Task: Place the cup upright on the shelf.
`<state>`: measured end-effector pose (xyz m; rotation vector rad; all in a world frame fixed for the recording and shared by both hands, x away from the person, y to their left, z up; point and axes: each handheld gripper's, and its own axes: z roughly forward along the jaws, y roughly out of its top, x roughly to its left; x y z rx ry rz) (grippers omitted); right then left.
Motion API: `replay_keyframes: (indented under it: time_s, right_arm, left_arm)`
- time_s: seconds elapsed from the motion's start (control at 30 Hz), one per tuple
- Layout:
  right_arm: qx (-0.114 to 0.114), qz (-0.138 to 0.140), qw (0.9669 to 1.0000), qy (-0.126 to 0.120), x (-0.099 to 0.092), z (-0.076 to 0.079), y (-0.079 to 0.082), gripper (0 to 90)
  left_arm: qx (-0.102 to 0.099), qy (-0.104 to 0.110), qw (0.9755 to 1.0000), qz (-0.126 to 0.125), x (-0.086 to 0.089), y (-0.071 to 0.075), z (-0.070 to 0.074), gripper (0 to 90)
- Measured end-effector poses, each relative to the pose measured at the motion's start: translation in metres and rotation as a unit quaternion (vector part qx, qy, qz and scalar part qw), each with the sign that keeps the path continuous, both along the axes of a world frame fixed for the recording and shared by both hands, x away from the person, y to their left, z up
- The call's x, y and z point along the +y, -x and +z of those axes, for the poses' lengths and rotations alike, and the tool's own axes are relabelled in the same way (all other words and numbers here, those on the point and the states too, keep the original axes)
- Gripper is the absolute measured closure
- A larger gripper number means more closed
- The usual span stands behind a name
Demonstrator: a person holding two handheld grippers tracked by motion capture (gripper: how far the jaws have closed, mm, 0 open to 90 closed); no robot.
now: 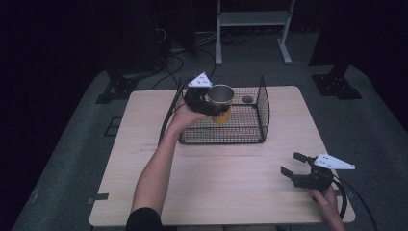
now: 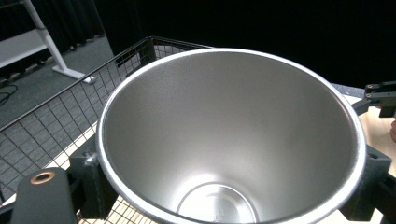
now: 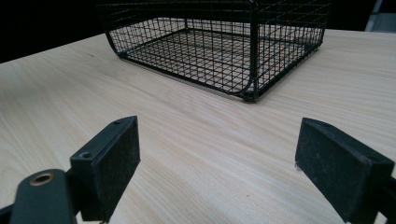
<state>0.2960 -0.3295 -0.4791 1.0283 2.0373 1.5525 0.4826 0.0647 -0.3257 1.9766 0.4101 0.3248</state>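
A steel cup (image 1: pixel 221 95) with an orange-yellow outside is held upright over the left part of a black wire basket (image 1: pixel 250 131). My left gripper (image 1: pixel 214 109) is shut on it from the left side. In the left gripper view the cup's shiny empty inside (image 2: pixel 229 140) sits between the fingers (image 2: pixel 91 179), with the basket wall (image 2: pixel 56 116) behind it. My right gripper (image 1: pixel 292 163) rests low near the table's front right, open, with nothing between its fingers (image 3: pixel 109 154). It faces the basket (image 3: pixel 210 51) across bare wood.
The basket stands at the back middle of the light wooden table (image 1: pixel 226 183). A small dark round thing (image 1: pixel 247 99) lies on the basket floor at the back right. A white frame (image 1: pixel 252 29) stands on the floor beyond the table.
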Motion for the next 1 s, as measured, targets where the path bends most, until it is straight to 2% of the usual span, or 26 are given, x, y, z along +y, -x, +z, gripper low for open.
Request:
replay_keyframes:
  time_s: [0.23,0.4,0.63,0.73,1.0]
  right_arm:
    - [-0.001,0.001,1.0000,0.000,0.000,0.000,0.000,12.9]
    - [-0.001,0.002,1.0000,-0.003,-0.001,0.000,0.000,12.9]
    - [0.000,0.003,1.0000,-0.007,-0.001,0.000,0.000,12.9]
    - [0.000,0.003,0.9999,-0.010,-0.002,0.000,-0.001,12.9]
    - [0.001,0.004,0.9999,-0.011,-0.002,0.000,-0.001,12.9]
  left_arm:
    - [0.016,-0.006,0.9998,0.011,-0.004,-0.019,-0.005,13.6]
    - [0.028,0.010,0.9994,0.018,-0.009,-0.032,-0.012,13.6]
    - [0.025,0.000,0.9996,0.010,-0.022,-0.041,-0.017,13.6]
    - [0.031,0.005,0.9995,0.009,-0.023,-0.044,-0.021,13.6]
    - [0.042,-0.001,0.9991,0.006,-0.027,-0.050,-0.030,13.6]
